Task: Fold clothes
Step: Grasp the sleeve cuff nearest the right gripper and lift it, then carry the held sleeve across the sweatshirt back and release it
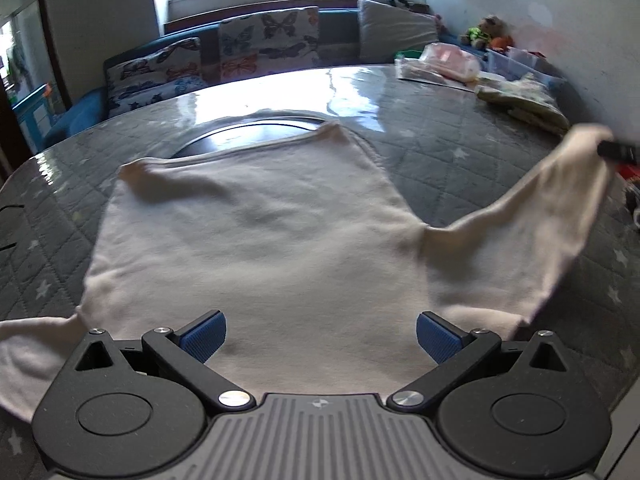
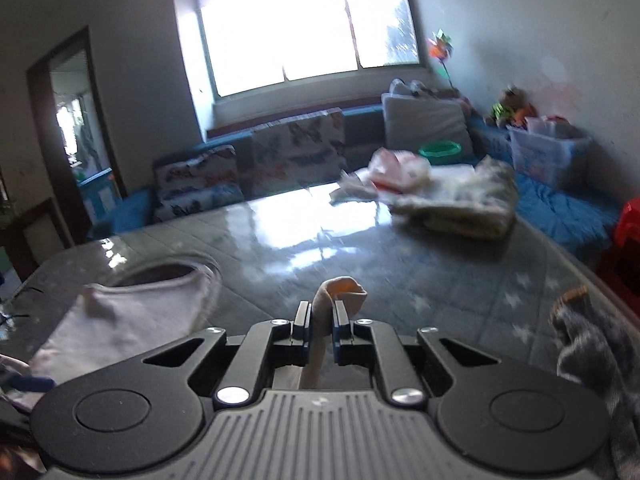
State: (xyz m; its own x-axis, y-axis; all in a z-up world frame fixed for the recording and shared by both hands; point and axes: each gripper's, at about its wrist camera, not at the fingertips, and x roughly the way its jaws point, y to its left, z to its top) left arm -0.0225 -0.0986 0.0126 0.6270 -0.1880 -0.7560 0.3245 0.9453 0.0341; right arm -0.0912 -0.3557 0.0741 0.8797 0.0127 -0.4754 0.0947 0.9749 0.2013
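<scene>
A pale pink long-sleeved top (image 1: pixel 260 248) lies flat on the grey quilted table (image 1: pixel 440 152), its hem at the far side. My left gripper (image 1: pixel 320 338) is open just above the top's near edge and holds nothing. My right gripper (image 2: pixel 320 320) is shut on the cuff of the top's right sleeve (image 2: pixel 340 292). In the left wrist view that sleeve (image 1: pixel 540 216) is lifted off the table toward the right, with the right gripper's tip (image 1: pixel 618 152) at its end. The top's body shows at the left of the right wrist view (image 2: pixel 120 320).
A round dark opening (image 1: pixel 256 132) in the table cover lies beyond the top. Folded clothes (image 1: pixel 524 100) and a plastic bag (image 1: pixel 444 62) sit at the far right of the table. A grey garment (image 2: pixel 592 352) lies at the near right. A sofa with cushions (image 1: pixel 240 52) stands behind.
</scene>
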